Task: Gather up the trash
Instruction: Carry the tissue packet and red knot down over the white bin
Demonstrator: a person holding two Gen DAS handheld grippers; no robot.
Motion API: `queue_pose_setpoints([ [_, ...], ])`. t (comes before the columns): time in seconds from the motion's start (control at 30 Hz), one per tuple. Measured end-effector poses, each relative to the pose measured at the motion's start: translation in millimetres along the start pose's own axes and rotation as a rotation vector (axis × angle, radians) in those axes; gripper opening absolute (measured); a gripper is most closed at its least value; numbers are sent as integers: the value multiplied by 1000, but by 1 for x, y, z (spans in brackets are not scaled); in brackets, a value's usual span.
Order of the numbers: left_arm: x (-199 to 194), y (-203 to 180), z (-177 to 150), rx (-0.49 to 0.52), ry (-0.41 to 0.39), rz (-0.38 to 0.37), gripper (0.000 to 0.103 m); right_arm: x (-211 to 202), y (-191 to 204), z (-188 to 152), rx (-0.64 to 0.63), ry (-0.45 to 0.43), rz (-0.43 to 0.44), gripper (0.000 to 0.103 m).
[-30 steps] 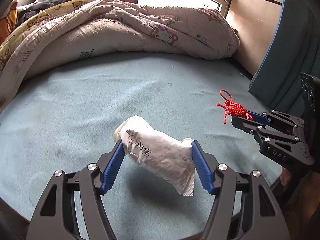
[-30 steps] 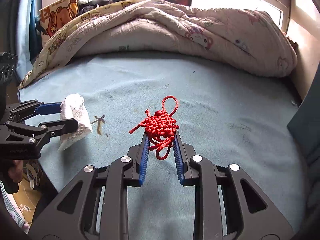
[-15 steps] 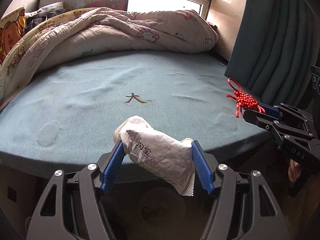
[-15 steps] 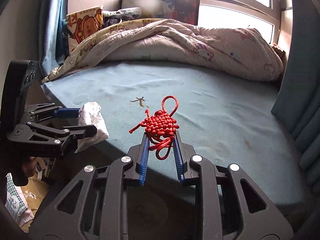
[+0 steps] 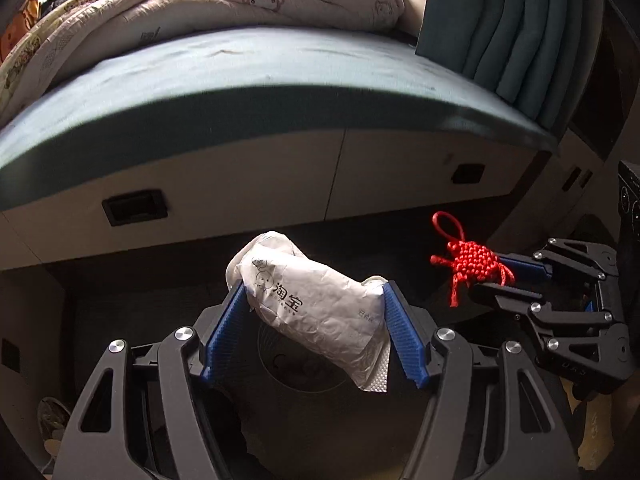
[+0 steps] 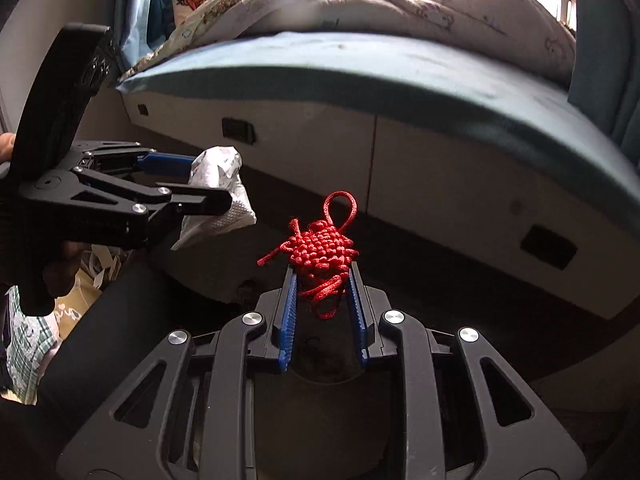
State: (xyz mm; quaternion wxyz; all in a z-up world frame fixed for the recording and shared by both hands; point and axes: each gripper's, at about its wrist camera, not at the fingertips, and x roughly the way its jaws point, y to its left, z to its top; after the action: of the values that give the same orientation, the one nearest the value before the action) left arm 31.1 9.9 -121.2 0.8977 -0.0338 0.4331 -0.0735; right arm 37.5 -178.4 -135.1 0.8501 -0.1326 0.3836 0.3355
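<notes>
My left gripper [image 5: 314,330] clenched on crumpled white packet [image 5: 316,304]; my right gripper [image 6: 323,312] clenched on red knotted cord [image 6: 320,248]. Bed [image 5: 256,76] at 12 o'clock, above both.

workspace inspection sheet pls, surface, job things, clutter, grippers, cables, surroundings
surface: bed with a teal sheet, bare along its near edge; dark floor below.
job's things: white crumpled packet with printed characters; red knotted cord ornament. Both are held in the air, below the bed's edge.
clutter: heaped cartoon-print quilt at the back of the bed.
grippers: left gripper shut on the packet; right gripper shut on the ornament.
cables: nothing seen.
surroundings: pale bed base with recessed drawer handles; teal curtain; a round dark container under the grippers, contents unclear.
</notes>
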Motion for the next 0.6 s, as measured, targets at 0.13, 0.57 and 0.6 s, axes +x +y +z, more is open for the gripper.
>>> queue_pose_setpoints([
  [0.13,40,5,-24,-16,67,-22,66,37,2,-40,24,99,26,22],
  [0.57,175,23,-57,-78,265,-43,66,137,1,-89,53,276,83,22],
  [0.6,184,25,-57,-89,284,-46,66,141,0,-90,55,284,84,22],
])
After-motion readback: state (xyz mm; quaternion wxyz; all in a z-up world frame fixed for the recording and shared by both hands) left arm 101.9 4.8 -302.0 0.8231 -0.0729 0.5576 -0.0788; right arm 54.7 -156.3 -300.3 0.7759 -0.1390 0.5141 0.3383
